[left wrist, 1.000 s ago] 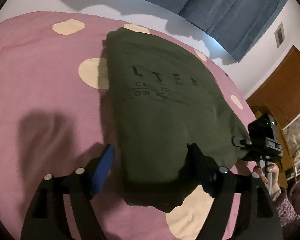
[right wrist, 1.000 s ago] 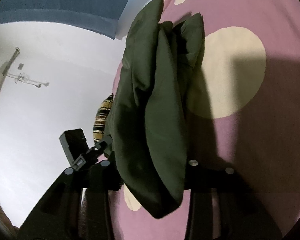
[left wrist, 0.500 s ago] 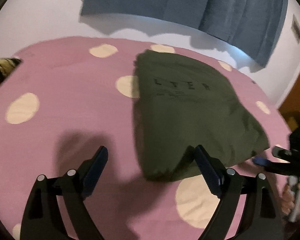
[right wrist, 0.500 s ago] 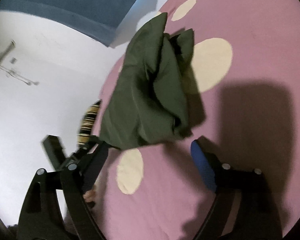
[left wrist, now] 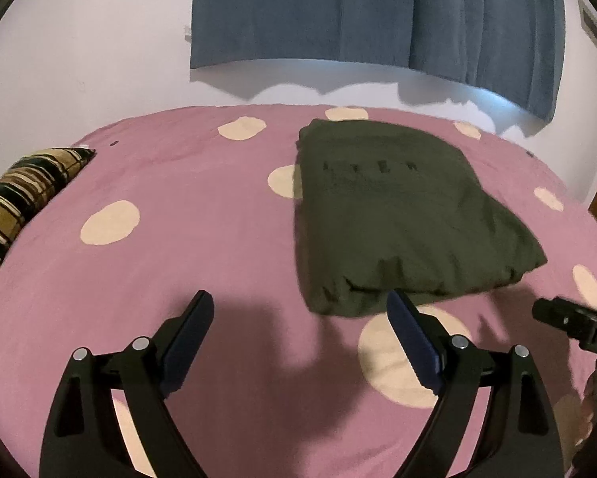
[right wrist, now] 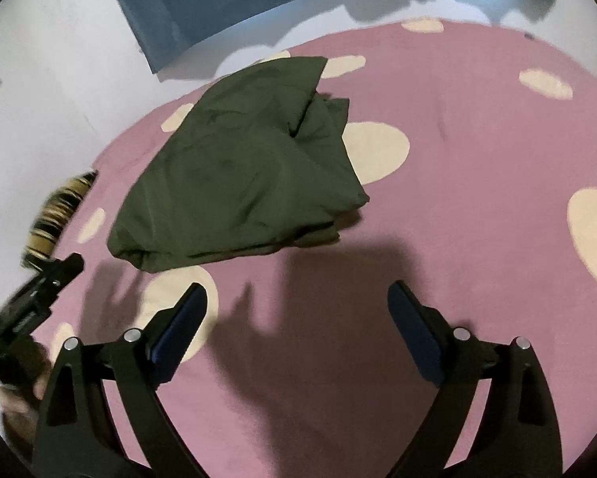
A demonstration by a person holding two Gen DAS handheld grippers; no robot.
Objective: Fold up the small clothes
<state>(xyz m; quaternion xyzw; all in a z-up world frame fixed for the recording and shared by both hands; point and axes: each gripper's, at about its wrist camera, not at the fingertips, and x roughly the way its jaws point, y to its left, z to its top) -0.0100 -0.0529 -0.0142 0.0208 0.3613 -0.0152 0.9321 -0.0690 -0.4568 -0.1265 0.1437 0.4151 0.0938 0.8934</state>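
A dark green shirt [left wrist: 394, 215] with faint lettering lies folded into a rough rectangle on the pink bedspread [left wrist: 179, 207] with cream dots. It also shows in the right wrist view [right wrist: 242, 183], where its far right edge is bunched in layers. My left gripper [left wrist: 300, 312] is open and empty, held above the bed just short of the shirt's near edge. My right gripper [right wrist: 296, 302] is open and empty, also short of the shirt's near edge. Neither touches the cloth.
A striped brown and black pillow [left wrist: 23, 195] lies at the bed's left edge. A blue curtain [left wrist: 378, 12] hangs on the white wall behind. The other gripper's body shows at the right edge of the left view [left wrist: 577, 326].
Both grippers have let go of the shirt, opened and pulled back and up. The shirt now lies flat on the bed.
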